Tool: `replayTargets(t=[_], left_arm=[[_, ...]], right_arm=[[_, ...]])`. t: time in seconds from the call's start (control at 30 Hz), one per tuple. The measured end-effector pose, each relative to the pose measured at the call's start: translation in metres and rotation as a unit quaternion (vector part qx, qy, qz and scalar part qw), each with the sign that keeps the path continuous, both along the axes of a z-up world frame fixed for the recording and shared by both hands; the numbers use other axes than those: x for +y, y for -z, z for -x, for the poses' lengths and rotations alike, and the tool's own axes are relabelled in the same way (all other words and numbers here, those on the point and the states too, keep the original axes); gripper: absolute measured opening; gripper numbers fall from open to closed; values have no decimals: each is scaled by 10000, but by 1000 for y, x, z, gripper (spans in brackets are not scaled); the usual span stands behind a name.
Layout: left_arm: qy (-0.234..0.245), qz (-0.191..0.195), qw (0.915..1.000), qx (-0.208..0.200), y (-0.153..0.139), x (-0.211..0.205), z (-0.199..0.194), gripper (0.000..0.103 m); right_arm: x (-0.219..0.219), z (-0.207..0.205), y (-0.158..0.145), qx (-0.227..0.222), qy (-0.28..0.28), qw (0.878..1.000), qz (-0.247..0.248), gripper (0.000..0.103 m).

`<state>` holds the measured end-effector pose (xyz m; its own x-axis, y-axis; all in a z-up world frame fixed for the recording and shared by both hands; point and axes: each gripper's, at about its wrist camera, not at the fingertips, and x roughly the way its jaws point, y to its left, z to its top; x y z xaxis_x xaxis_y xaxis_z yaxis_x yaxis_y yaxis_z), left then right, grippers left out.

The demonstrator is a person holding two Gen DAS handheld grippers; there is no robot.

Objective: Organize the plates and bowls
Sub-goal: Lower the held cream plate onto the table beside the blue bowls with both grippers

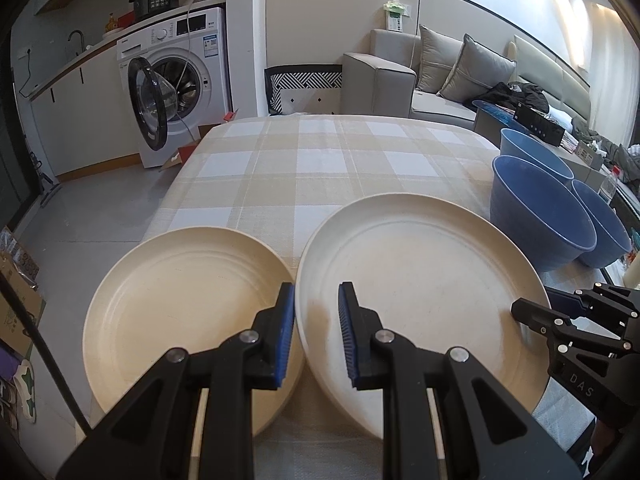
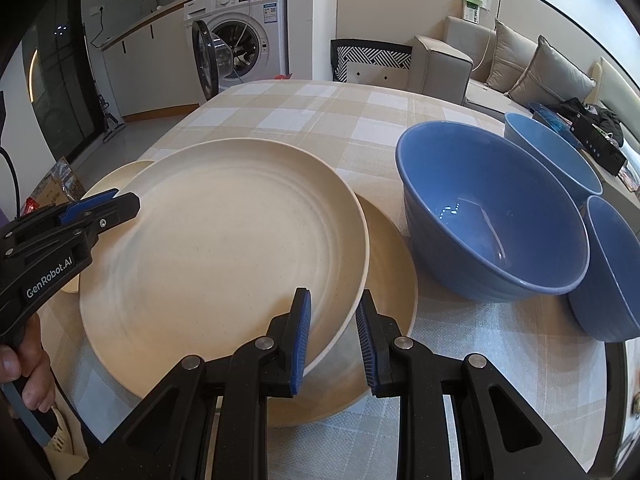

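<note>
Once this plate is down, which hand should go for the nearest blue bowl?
Right. The nearest blue bowl sits just to the right of the right gripper, while the left gripper grips the opposite rim of the held plate, farther from the bowls.

Far half of counter (image 1: 304,148): bare checked cloth, open passage across full width. Near half crowded. Left plate (image 1: 180,300) at near-left corner; raised plate (image 2: 224,248) just beside it, rims close, only thin gap between. Lower plate (image 2: 394,280) under raised plate, showing at its right. Three blue bowls (image 2: 492,216) clustered along right side, touching or nearly so, blocking right edge. Narrow cloth strip between lower plate and nearest bowl. Left tool (image 2: 100,208) and right tool (image 2: 332,340) flank raised plate.
</note>
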<state>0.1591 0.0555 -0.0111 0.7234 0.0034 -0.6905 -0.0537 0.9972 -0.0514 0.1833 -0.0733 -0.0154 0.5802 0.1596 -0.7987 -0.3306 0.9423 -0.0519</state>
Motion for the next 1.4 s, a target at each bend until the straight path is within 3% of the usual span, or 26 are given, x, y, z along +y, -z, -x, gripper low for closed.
replayTargets(t=[0.6, 1.4], left_arm=[[239, 26, 9997, 50, 14, -24, -8, 20], [270, -265, 9992, 156, 26, -37, -14, 20]], right_arm=[[-20, -5, 8, -38, 235, 9993, 299, 23], [-20, -7, 15, 27, 320, 9979, 554, 23]])
